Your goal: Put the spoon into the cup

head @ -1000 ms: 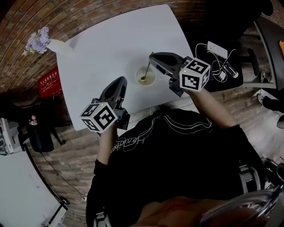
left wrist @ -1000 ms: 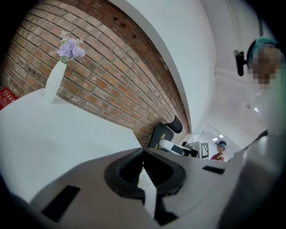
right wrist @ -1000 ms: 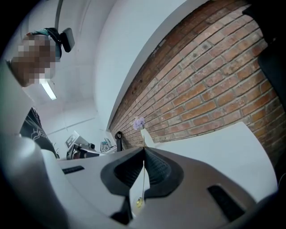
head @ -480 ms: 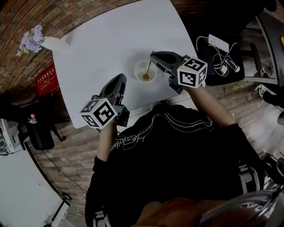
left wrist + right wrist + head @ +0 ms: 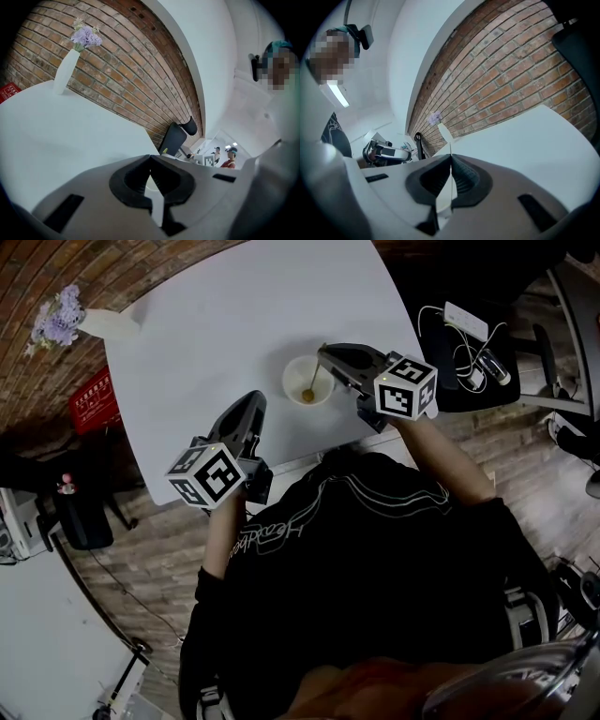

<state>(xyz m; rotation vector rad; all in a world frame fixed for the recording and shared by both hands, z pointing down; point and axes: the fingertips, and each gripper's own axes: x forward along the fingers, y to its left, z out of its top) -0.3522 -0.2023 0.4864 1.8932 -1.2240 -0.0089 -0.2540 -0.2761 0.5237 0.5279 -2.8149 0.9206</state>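
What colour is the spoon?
The spoon is gold, clearest in the head view, its bowl in the white cup.

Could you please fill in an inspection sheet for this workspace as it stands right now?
Surface: white table, mostly bare.
Job's things: spoon stands tilted in the white cup, bowl end down.
Clutter: white vase of purple flowers at the table's far corner.
Grippers: right gripper jaws closed on the spoon's handle; left gripper jaws together, empty, over the table's near side.
Cables: white cables with small devices on a dark surface to the right, off the table.
Surroundings: brick wall; red box beside the table; people far off.
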